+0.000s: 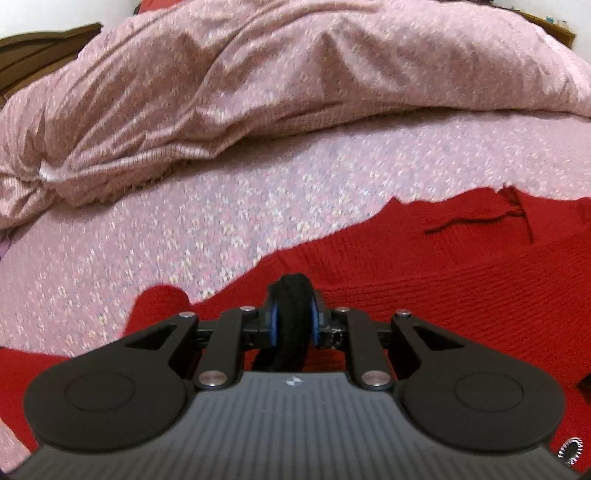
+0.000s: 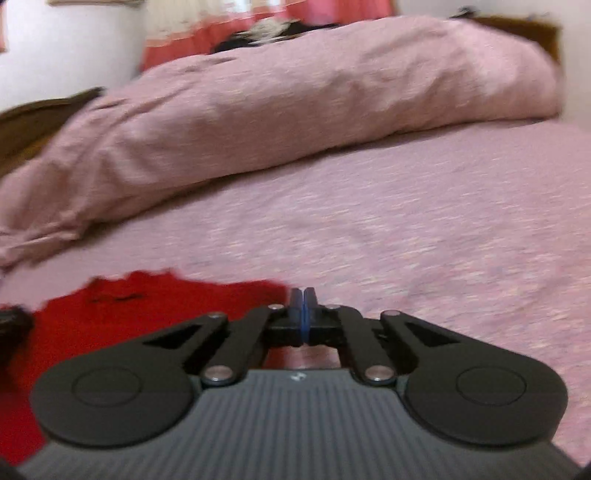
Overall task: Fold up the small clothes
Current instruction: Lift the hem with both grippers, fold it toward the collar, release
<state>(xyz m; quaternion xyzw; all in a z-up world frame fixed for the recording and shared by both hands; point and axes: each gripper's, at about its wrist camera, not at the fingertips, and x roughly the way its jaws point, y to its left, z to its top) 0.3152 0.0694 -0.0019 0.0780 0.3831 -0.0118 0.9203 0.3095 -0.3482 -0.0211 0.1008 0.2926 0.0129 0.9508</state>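
Left wrist view: the left gripper [image 1: 294,314] has its jaws pinching a rolled band of black fabric [image 1: 293,295], whose lower part is hidden behind the gripper body. Beneath and on both sides of it a red knitted garment [image 1: 443,288] lies on the bed [image 1: 184,229]. The garment's near edge is cut off by the frame, and its left portion is partly covered by the gripper. A loose dark thread [image 1: 465,221] rests on the garment, toward the right. Beyond the garment, a bunched pink duvet [image 1: 258,85] lies across the far side of the bed. A dark wooden bed frame [image 1: 40,48] shows left of the duvet.

Right wrist view, blurred: the right gripper [image 2: 303,306] has its jaws pressed together with nothing between them, over the bare bedsheet just right of the red knitted garment's [image 2: 147,306] corner. Left of the garment, a dark object [image 2: 14,325] at the frame's edge cannot be identified. The pink duvet [image 2: 295,110] lies beyond the garment. Behind the duvet, red-and-white fabric [image 2: 221,29] is too blurred to make out.
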